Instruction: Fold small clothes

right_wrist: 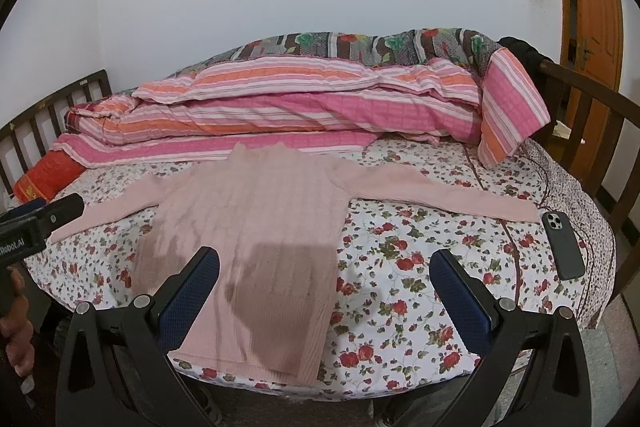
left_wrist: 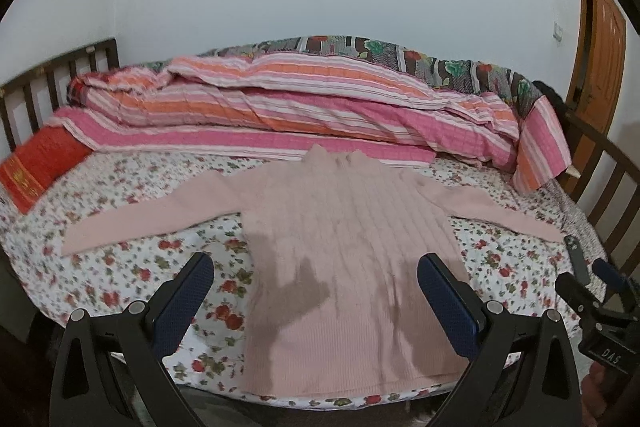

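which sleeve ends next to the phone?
The sweater's right-hand sleeve as seen in the right wrist view: its cuff stops just short of the phone. The other sleeve ends toward the red pillow.

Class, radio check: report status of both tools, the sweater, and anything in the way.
Left tool open, right tool open, both above the bed. Pink sweater flat, sleeves spread, unfolded. Phone beside right cuff.

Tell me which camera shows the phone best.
The right wrist view: the phone lies whole on the floral sheet, camera lenses visible. The left wrist view shows it only as a dark, blurred sliver near the edge.
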Demonstrator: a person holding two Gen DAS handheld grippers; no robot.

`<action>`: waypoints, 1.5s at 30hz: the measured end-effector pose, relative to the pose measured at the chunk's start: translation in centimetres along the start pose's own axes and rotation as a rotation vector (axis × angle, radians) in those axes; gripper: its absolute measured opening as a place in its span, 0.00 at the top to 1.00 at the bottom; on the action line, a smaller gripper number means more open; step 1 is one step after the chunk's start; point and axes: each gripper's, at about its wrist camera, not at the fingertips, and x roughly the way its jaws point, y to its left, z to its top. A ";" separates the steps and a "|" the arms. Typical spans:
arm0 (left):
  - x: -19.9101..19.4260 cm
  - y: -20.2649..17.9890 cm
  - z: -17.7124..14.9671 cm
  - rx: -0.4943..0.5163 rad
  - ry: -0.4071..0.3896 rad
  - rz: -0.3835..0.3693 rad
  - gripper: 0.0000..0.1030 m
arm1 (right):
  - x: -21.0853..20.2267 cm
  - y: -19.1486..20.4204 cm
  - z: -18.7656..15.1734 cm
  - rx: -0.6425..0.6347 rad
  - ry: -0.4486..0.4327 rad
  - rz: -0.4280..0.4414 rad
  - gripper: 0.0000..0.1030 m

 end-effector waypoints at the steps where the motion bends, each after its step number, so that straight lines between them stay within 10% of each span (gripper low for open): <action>1: 0.5 0.4 -0.1 -0.007 0.000 0.000 0.01 | 0.2 0.0 0.0 -0.001 -0.002 -0.001 0.00; 14: 10.4 12.4 -4.4 -0.219 0.086 0.085 0.04 | 7.9 -0.5 -1.9 -0.056 0.015 -0.005 0.00; 28: 17.4 33.4 -7.1 -0.717 0.008 0.169 0.33 | 18.7 0.2 -2.0 -0.036 0.135 0.075 0.01; 32: 18.1 36.0 -6.1 -0.712 -0.038 0.218 0.41 | 21.0 1.0 -1.3 -0.025 0.147 0.095 0.01; 38: 18.8 38.8 -4.9 -0.752 -0.063 0.322 0.91 | 23.9 2.0 1.0 -0.014 0.140 0.117 0.01; 45: 17.0 31.8 2.2 -0.535 -0.153 0.307 0.93 | 24.2 -0.6 2.4 0.052 0.086 0.111 0.01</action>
